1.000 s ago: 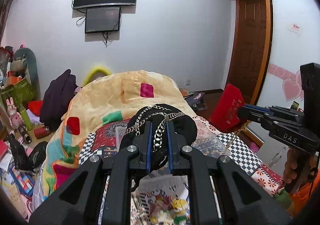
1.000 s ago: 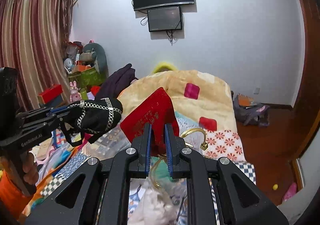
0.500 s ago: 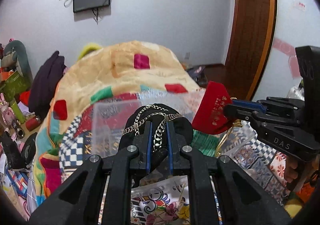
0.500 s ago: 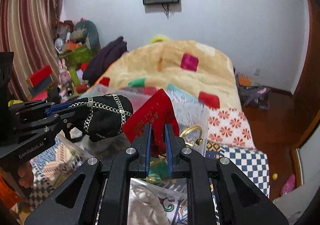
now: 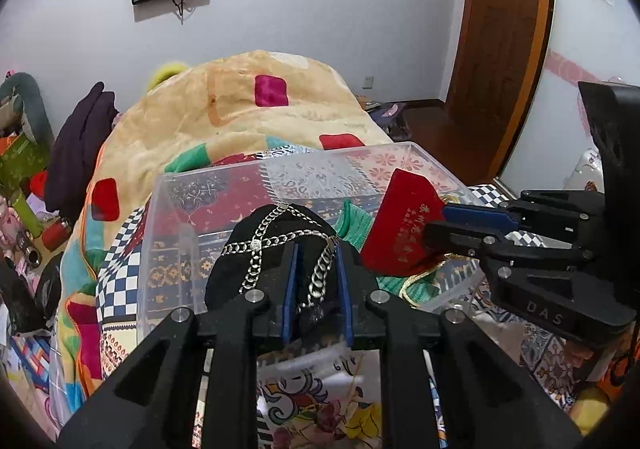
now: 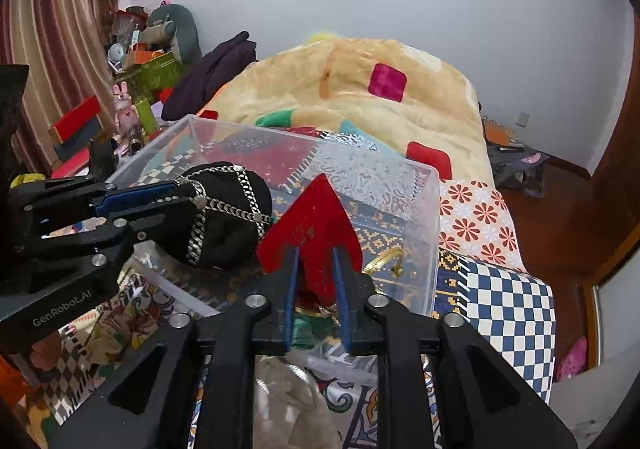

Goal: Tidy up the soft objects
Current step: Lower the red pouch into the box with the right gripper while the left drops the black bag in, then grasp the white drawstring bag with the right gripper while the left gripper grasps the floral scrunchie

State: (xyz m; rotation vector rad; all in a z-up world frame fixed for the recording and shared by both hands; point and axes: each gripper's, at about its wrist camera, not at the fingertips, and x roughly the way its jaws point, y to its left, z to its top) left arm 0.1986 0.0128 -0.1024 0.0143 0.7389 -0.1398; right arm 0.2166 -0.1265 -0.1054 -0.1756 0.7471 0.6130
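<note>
While both grippers hang over a clear plastic bin (image 5: 280, 165) on the bed, each grips a soft item.
The left gripper (image 5: 316, 289) pinches a black chain-trimmed pouch (image 5: 272, 245) at frame centre; the right gripper (image 6: 314, 289) clamps a red fabric pouch (image 6: 316, 217) just beside it.

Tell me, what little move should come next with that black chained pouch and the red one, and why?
Probably lower both a little and then let go. The left gripper is shut on the black chain-trimmed pouch, the right gripper on the red pouch, and both hang over the open clear plastic bin, not yet resting inside.
</note>
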